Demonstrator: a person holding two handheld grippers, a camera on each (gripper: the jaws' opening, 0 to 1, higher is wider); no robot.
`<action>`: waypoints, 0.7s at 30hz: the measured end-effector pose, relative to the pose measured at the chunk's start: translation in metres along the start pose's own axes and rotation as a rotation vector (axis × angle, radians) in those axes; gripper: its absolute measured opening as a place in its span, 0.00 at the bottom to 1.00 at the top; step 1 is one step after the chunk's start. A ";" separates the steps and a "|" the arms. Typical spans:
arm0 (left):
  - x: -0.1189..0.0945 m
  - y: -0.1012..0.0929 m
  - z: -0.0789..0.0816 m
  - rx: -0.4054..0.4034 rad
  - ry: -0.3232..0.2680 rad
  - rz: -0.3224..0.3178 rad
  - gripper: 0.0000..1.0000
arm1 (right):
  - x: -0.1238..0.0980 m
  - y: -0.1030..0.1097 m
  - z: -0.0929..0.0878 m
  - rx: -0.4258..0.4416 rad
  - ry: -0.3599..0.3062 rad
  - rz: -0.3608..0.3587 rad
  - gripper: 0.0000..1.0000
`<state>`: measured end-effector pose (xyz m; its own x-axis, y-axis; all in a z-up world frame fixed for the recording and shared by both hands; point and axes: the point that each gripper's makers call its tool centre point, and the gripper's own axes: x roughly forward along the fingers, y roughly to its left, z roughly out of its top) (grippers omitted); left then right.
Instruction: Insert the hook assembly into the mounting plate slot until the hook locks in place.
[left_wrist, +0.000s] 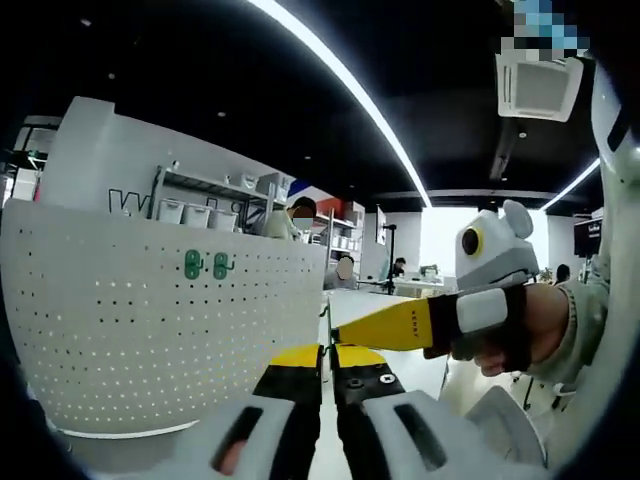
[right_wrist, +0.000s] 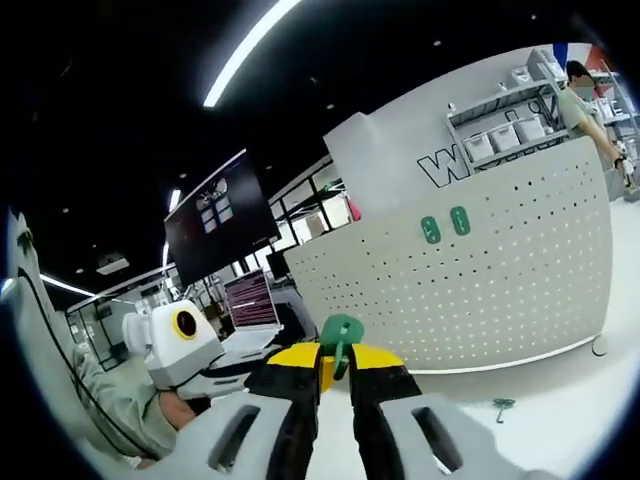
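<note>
White pegboard (right_wrist: 480, 280) — right gripper (right_wrist: 335, 372) clamps green hook (right_wrist: 340, 335).

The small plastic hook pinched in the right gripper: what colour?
Green; the small plastic hook shows best in the right gripper view.

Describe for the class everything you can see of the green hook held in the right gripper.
The green hook looks like moulded plastic, with a rounded plate-like head above a thinner stem. It stands roughly upright, pinched between the yellow-tipped jaws of the right gripper, which are shut on its stem; nothing else touches it. It is held in the air, apart from the white pegboard, where two similar green hooks already sit. Its lower end is hidden by the jaws.
</note>
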<state>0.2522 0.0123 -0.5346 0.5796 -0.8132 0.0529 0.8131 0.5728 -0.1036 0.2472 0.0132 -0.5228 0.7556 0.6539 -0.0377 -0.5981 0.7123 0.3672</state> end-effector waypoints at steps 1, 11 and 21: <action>0.000 0.000 0.000 0.003 -0.002 0.002 0.03 | 0.000 0.000 0.000 0.001 -0.001 -0.002 0.07; 0.000 0.000 -0.001 0.013 0.005 0.009 0.03 | -0.002 -0.001 -0.001 -0.010 -0.005 -0.009 0.02; 0.000 -0.003 -0.013 0.061 0.070 0.030 0.08 | -0.003 -0.002 -0.005 -0.010 -0.014 -0.019 0.01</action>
<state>0.2495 0.0092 -0.5473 0.6000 -0.7998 -0.0186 0.7986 0.6002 -0.0438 0.2447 0.0109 -0.5277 0.7708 0.6363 -0.0316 -0.5858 0.7274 0.3575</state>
